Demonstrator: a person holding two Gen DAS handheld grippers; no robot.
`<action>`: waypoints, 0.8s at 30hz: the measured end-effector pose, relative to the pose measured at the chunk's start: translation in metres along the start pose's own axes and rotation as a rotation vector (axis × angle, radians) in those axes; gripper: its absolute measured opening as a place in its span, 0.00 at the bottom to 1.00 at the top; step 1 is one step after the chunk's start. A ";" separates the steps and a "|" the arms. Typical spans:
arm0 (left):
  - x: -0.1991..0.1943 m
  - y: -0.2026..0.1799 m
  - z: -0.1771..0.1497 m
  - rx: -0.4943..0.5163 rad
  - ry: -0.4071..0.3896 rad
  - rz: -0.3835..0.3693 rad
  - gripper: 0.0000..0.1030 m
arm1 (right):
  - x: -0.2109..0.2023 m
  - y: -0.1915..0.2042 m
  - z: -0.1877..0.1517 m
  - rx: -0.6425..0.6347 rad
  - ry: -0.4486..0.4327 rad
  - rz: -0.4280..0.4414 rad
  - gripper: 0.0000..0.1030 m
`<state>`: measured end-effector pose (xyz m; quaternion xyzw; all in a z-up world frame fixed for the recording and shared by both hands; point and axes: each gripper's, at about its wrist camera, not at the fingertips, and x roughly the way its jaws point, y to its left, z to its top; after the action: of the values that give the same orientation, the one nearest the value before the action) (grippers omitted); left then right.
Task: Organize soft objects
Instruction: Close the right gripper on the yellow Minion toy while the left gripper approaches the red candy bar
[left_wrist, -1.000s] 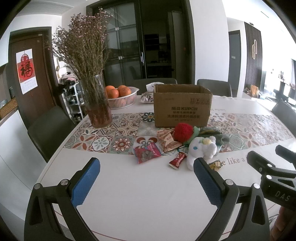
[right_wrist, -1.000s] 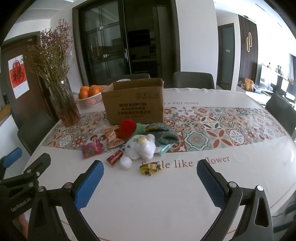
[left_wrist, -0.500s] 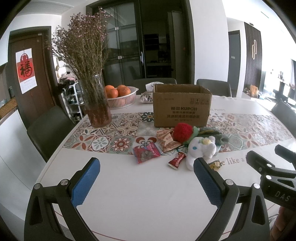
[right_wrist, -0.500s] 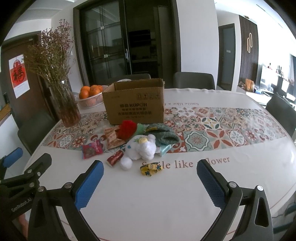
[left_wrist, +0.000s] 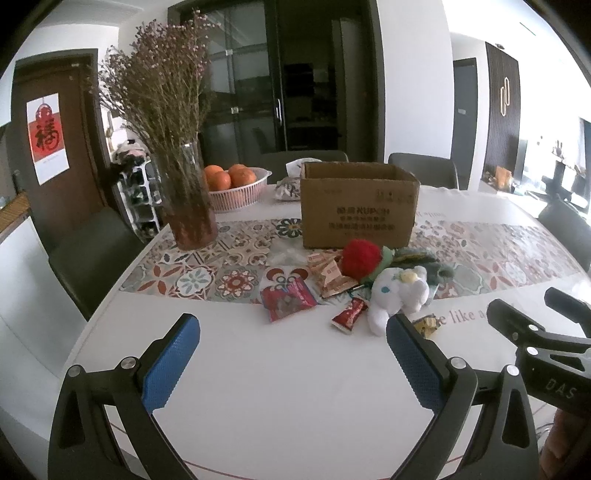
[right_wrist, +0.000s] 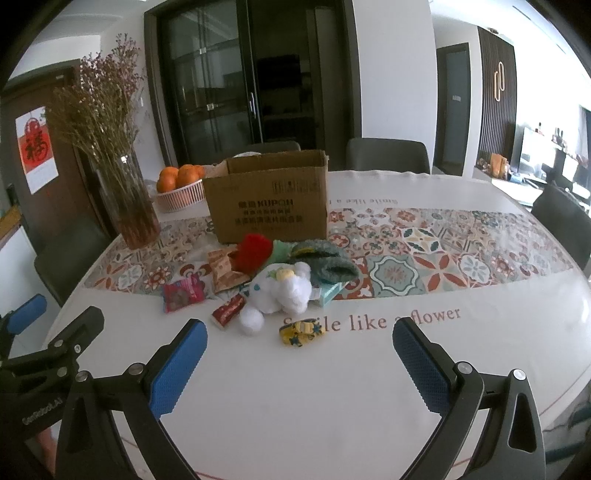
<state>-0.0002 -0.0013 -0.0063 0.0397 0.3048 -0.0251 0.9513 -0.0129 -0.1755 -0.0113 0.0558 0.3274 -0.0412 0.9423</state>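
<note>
A fluffy white plush toy (right_wrist: 280, 291) with a pale yellow patch lies on the desk (right_wrist: 332, 387), near the cardboard box (right_wrist: 267, 197), touching a red pompom (right_wrist: 253, 251) and grey-green knit (right_wrist: 325, 264). The left gripper (left_wrist: 293, 356) and right gripper (right_wrist: 299, 360) hover nearer, jaws spread, holding nothing.

Bare tablecloth (right_wrist: 295, 387) lies before the clutter; cardboard box (right_wrist: 267, 199) blocks behind.

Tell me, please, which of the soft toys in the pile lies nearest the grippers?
The white plush toy, at the pile's front edge. The red pom-pom and the grey-green knitted piece lie behind it, closer to the cardboard box.
</note>
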 end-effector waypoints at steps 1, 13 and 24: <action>0.001 0.000 0.000 0.000 0.003 -0.002 1.00 | 0.001 0.000 0.000 -0.001 0.004 -0.001 0.99; 0.030 -0.004 -0.004 0.054 0.040 -0.043 1.00 | 0.033 0.001 -0.005 -0.014 0.080 -0.014 0.99; 0.083 -0.014 -0.006 0.133 0.092 -0.112 0.99 | 0.088 -0.002 -0.011 -0.009 0.192 -0.022 0.97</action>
<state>0.0625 -0.0163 -0.0602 0.0868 0.3478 -0.0968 0.9285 0.0489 -0.1793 -0.0747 0.0514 0.4169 -0.0446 0.9064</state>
